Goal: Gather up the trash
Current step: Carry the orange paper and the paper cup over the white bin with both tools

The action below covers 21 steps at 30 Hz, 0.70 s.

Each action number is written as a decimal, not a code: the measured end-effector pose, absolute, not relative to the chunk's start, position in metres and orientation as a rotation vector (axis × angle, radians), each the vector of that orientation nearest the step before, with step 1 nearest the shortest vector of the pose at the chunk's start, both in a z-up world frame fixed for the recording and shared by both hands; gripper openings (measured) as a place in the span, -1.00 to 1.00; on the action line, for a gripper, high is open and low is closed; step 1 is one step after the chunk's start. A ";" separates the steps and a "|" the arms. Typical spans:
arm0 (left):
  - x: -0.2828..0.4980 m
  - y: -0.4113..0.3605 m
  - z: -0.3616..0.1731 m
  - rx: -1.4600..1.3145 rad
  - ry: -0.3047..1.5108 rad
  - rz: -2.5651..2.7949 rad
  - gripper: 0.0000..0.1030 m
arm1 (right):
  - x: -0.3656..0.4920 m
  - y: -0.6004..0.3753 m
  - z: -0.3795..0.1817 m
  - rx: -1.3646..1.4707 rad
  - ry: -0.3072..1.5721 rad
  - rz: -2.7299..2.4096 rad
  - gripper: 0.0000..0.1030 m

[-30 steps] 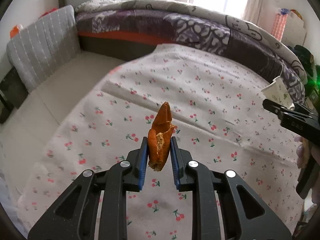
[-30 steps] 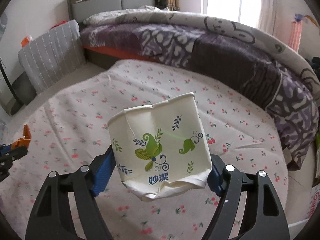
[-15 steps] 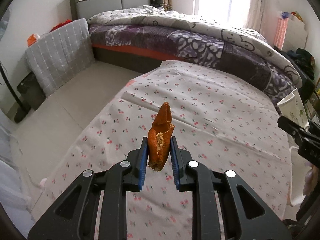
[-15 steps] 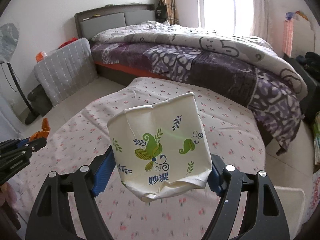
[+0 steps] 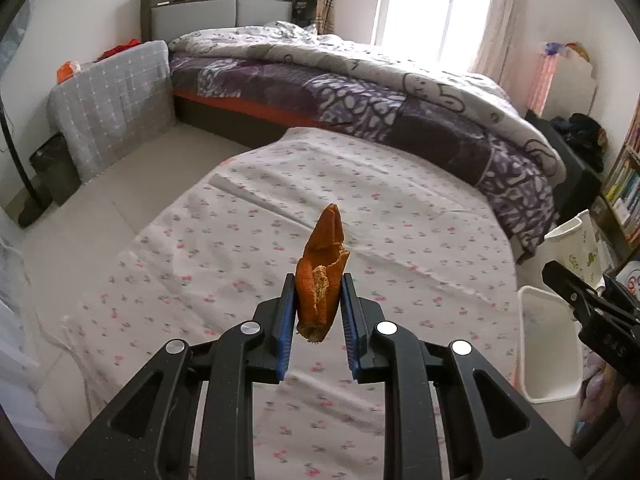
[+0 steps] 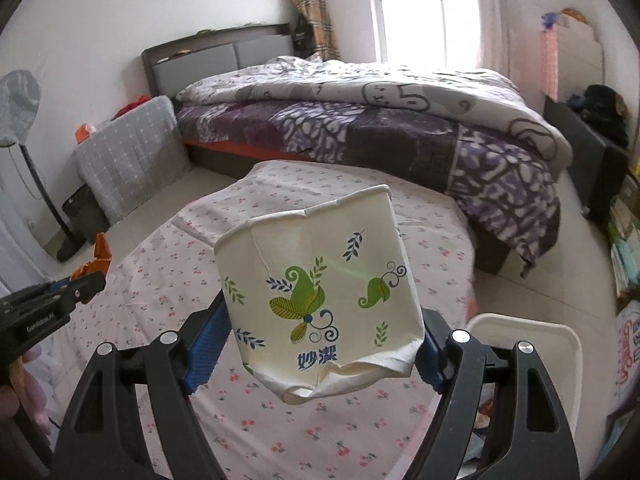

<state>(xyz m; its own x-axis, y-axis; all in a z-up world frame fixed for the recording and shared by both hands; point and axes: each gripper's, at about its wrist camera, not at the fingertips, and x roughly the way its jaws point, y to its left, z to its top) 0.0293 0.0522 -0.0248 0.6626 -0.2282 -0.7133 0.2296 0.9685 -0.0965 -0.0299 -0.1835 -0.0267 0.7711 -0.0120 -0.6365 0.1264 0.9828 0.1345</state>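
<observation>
Left gripper (image 5: pixel 316 312) pinching orange peel (image 5: pixel 322 276), right gripper (image 6: pixel 324 344) clamping crushed paper cup (image 6: pixel 320 300) — I carry both above cherry-print cloth (image 5: pixel 400 232), white bin (image 6: pixel 560 344) close right — likely drop target.

Bedroom backdrop
A cherry-print sheet (image 5: pixel 400 232) lies before a bed (image 5: pixel 360 92) with a purple quilt; 1 window (image 6: pixel 412 8) glows behind.

open white bin (image 6: pixel 528 326) beside cloth (image 6: pixel 256 420)
</observation>
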 end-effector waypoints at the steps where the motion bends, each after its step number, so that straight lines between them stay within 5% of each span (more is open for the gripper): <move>1: 0.027 0.047 -0.027 0.002 0.802 -0.266 -0.59 | -0.034 -0.188 -0.026 0.174 0.680 -0.088 0.49; 21: 0.014 -0.052 -0.037 0.076 0.771 -0.424 -0.59 | -0.066 -0.284 -0.021 0.231 0.670 -0.279 0.50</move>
